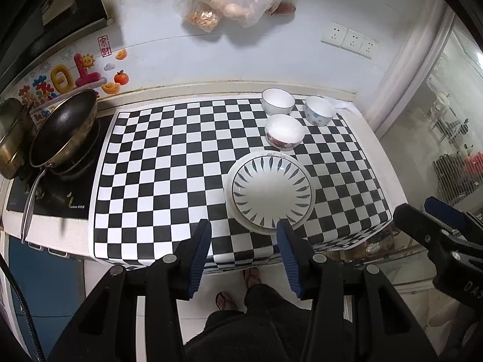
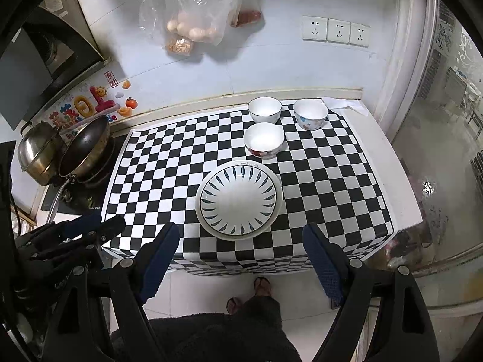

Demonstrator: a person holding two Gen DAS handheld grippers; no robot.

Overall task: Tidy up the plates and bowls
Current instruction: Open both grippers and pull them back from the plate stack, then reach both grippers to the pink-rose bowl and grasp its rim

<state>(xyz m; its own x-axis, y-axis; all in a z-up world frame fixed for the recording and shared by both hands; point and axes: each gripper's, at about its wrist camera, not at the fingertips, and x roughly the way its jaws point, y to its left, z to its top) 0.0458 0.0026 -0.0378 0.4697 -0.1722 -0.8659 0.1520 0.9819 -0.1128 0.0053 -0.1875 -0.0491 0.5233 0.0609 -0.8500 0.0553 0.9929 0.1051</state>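
plates look done, bowls not: the leaf-pattern plate [image 2: 238, 200] sits on top of a plain white plate [image 2: 211, 229] whose rim peeks out underneath, near the front edge of the checkered desk [image 2: 332, 187]; how many plates are in that stack can't be told from either view. three bowls are loose behind it, none nested: the red-flower bowl [image 2: 264, 140] just behind the plate stack, the blue-rimmed white bowl [image 2: 264, 110] further back near the wall, and the spotted bowl [image 2: 310, 114] to its right, near a white cloth [image 2: 344, 104] at the back corner. judging by that, what's left is stacking the three bowls, maybe next to the plates. orientation: all bowls upright, mouths up, plates flat face up; everything is round so no long axis to align, only the vertical axis matters. the three bowls form a small triangle, apart from each other though the gaps are tight. left claw [image 1: 244, 226] hangs above the front edge of the desk, jaws apart and empty, its right finger overlapping the plate rim in the left wrist view, contact can't be confirmed. right claw [image 2: 241, 235] also wide apart, empty, framing the plate stack from the front. wok [image 2: 86, 149] and steel pot [image 2: 39, 154] on the cooktop at left, well apart from the crockery, not in the way.
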